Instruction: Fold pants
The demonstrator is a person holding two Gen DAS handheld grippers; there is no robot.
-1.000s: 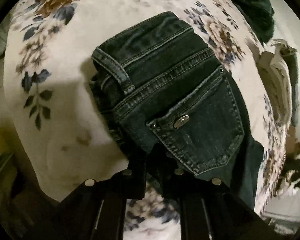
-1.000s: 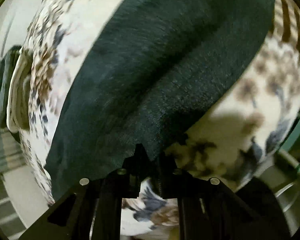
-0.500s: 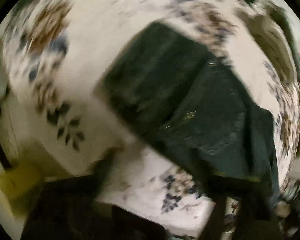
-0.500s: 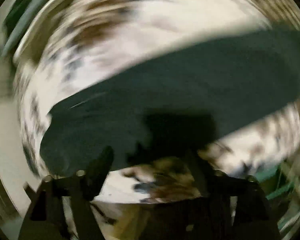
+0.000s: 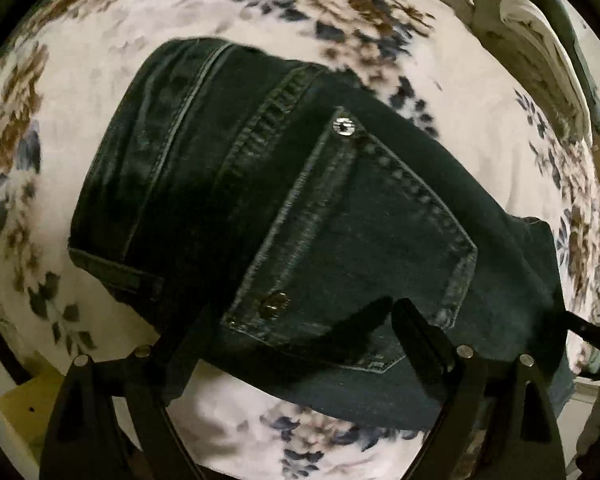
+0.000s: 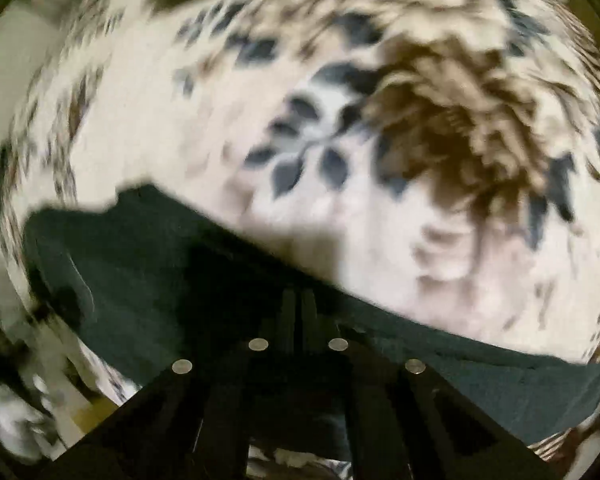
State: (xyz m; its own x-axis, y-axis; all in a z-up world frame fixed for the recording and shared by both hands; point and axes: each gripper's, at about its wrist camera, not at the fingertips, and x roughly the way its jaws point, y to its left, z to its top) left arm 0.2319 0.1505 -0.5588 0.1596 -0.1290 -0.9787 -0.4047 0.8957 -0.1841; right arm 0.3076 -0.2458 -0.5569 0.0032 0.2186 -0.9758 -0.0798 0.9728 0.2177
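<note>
Dark denim pants (image 5: 300,216) lie on a white floral bedspread (image 5: 100,60), waistband to the left, back pocket with two metal studs facing up. My left gripper (image 5: 304,320) is open, its two black fingers spread wide over the pocket's lower edge, holding nothing. In the right wrist view, blurred by motion, the dark pant leg (image 6: 148,264) crosses the lower part of the frame. My right gripper (image 6: 298,300) has its fingers pressed together and is shut on the pant leg's edge.
A pile of light and green clothes (image 5: 540,28) lies at the bed's far right. The bed's edge and a yellow object (image 5: 28,400) show at lower left. Brown and blue flower prints cover the bedspread (image 6: 420,140).
My left gripper let go of the waist end and opened wide over the pocket. My right gripper swung with the pant leg, which now lies low in its view.
</note>
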